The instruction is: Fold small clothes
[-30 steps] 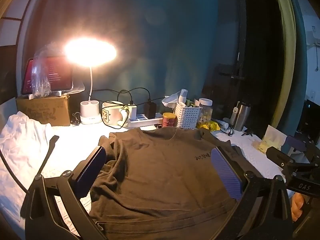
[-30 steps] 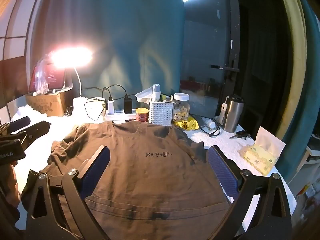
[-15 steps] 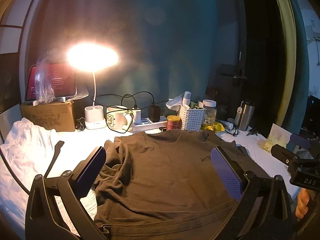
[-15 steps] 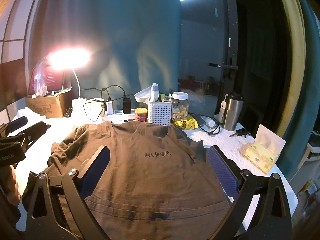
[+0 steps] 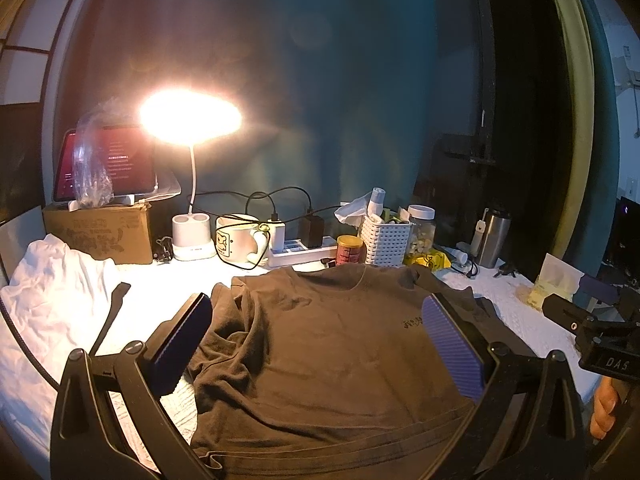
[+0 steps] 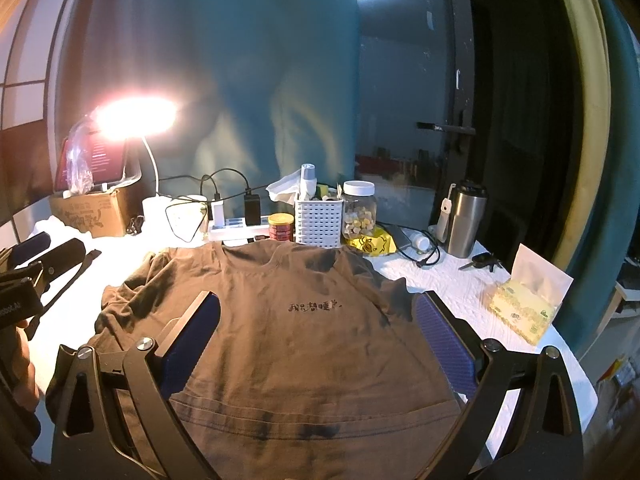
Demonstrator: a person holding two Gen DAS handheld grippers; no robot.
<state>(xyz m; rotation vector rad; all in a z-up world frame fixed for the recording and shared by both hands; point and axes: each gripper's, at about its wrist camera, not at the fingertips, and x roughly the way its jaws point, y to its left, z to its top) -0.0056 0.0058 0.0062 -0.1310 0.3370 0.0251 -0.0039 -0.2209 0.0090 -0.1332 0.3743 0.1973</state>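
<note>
We hold our left gripper [image 5: 316, 332] and right gripper [image 6: 318, 330] level above the brown T-shirt [image 6: 304, 336], jaws wide apart and empty; the shirt lies spread on the white worktop [image 6: 448, 280], its left sleeve seemingly bunched.

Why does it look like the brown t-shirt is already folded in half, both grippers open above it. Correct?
Not folded: the brown t-shirt lies spread out, collar to hem, in the right wrist view. Left gripper and right gripper are open above it.
</note>
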